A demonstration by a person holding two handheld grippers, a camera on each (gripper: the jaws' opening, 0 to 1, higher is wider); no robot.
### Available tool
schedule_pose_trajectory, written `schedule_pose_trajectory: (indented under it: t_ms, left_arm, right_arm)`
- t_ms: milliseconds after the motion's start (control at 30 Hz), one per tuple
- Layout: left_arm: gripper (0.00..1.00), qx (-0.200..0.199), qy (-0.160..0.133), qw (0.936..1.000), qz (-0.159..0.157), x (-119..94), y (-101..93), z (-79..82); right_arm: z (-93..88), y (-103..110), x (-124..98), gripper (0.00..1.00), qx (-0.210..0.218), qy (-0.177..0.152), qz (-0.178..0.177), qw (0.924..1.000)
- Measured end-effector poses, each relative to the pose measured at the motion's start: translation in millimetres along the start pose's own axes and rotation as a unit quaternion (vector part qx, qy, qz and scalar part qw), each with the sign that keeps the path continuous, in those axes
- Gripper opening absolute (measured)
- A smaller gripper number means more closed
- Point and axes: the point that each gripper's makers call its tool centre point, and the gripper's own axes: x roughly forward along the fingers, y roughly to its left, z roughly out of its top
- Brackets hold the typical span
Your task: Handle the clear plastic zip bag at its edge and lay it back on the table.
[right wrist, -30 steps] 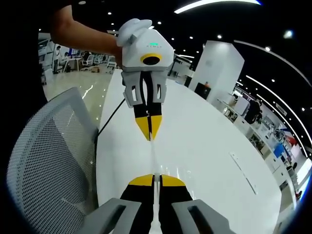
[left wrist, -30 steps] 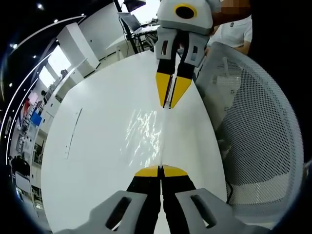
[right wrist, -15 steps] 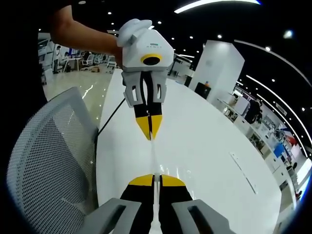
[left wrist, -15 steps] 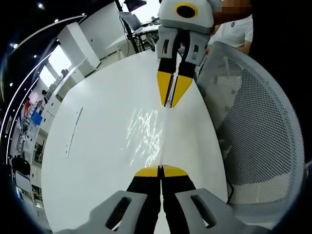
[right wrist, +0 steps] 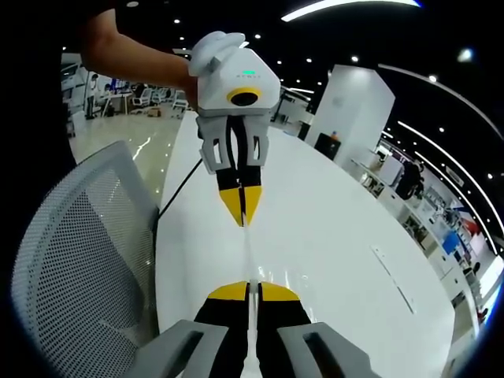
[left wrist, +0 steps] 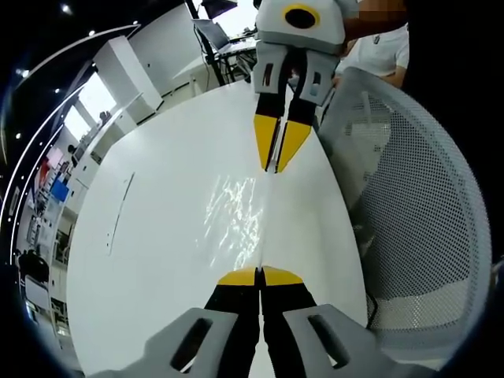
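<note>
The clear plastic zip bag [left wrist: 234, 211] hangs stretched between my two grippers over the white table [left wrist: 150, 236]; it shows mostly as glints. My left gripper [left wrist: 260, 276] is shut on the bag's near edge. Facing it, my right gripper [left wrist: 275, 164] pinches the far edge, its yellow jaws closed on the bag. In the right gripper view, my right gripper [right wrist: 252, 290] is shut on the thin bag edge [right wrist: 249, 253], and the left gripper [right wrist: 242, 219], held by a gloved hand [right wrist: 211, 43], clamps the other end.
A white mesh chair [left wrist: 409, 213] stands close against the table's edge, also seen as the chair [right wrist: 79, 260] on the left. A person in a white shirt [left wrist: 382, 51] is behind. A thin slot [left wrist: 118, 213] marks the tabletop. A black cable [right wrist: 179, 189] trails off the table edge.
</note>
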Motion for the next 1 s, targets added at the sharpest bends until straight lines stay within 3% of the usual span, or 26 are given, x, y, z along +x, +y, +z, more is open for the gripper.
schedule_pose_trajectory:
  t_ms: [1000]
  left_arm:
    - [0.0,-0.005,0.001,1.0,0.0,1.6,3.5,-4.0]
  right_arm:
    - [-2.1,-1.1,1.2,0.0,0.009,0.002,-0.001,1.0]
